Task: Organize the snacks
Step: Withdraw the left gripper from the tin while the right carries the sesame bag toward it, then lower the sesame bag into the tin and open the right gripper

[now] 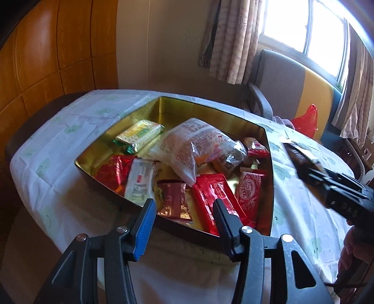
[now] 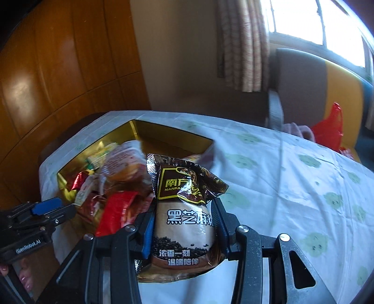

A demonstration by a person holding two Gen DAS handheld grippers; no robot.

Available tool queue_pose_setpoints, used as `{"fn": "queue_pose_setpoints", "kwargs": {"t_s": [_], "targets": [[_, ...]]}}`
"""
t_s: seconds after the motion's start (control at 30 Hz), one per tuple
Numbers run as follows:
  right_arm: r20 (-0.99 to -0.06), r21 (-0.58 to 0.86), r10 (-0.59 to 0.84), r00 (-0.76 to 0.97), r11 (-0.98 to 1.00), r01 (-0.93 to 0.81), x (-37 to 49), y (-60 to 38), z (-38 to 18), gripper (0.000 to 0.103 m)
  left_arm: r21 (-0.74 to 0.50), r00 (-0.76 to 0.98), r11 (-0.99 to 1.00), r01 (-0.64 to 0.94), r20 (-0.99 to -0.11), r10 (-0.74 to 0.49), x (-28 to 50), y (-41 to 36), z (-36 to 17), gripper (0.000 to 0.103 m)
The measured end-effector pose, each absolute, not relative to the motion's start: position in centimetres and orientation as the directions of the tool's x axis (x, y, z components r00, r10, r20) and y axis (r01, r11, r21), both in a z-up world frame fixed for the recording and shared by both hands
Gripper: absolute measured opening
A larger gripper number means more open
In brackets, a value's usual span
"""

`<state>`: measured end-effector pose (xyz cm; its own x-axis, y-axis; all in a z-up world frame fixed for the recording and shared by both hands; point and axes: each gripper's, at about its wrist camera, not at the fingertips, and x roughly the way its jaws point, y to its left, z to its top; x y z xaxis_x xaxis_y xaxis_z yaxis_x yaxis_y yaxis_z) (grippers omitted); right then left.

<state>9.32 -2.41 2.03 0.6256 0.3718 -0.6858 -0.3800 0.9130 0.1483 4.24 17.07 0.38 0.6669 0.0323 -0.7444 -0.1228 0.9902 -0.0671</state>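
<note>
Blue-padded fingers of the left gripper [image 1: 184, 210] stand wide apart with nothing between them, poised just above the near rim of the gold-lined tin [image 1: 268, 149], which sits on a table under a pale cloth printed with green shapes [image 1: 58, 163]. Directly past the fingertips inside the tin lie a dark red foil packet [image 1: 174, 201] and a long bright red wrapper [image 1: 215, 194], with a red-and-white patterned packet [image 1: 249, 189] to their right and a white wrapped bar [image 1: 140, 182] and another red foil pack [image 1: 112, 173] to their left. Farther in, a large clear bag with red print [image 1: 187, 145] is heaped across the middle, and a yellow-green biscuit pack [image 1: 140, 134] lies toward the far left corner. In the right wrist view, the right gripper [image 2: 184, 224] is clamped on a brown sachet of black sesame paste [image 2: 184, 219], its fingers pressing both sides of the pouch, whose dark crumpled top rises above them. That sachet is held over the cloth just right of the tin [image 2: 173, 138], where the snack pile shows blurred beside it. From the left camera the same gripper [image 1: 303, 163] appears blurred over the cloth to the right of the tin, well apart from the left one. Beyond the table stand a grey and yellow armchair [image 1: 287, 86] with a red plastic bag [image 1: 306, 121] on it, curtains [image 1: 231, 42] and a bright window [image 1: 303, 21].
</note>
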Motion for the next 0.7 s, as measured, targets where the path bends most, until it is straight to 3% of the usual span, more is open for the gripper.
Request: {"fn": "queue_pose_setpoints", "kwargs": {"t_s": [0.23, 0.7], "targets": [[-0.757, 0.108, 0.38, 0.531, 0.875, -0.472, 10.7, 2.9, 1.4, 0.044, 0.019, 0.638, 0.974, -0.225, -0.752, 0.162, 3.7, 18.1, 0.5, 0.051], [-0.833, 0.048, 0.318, 0.452, 0.857, -0.513, 13.4, 8.9, -1.0, 0.044, 0.054, 0.59, 0.96, -0.274, -0.779, 0.212, 3.2, 19.3, 0.2, 0.051]]}}
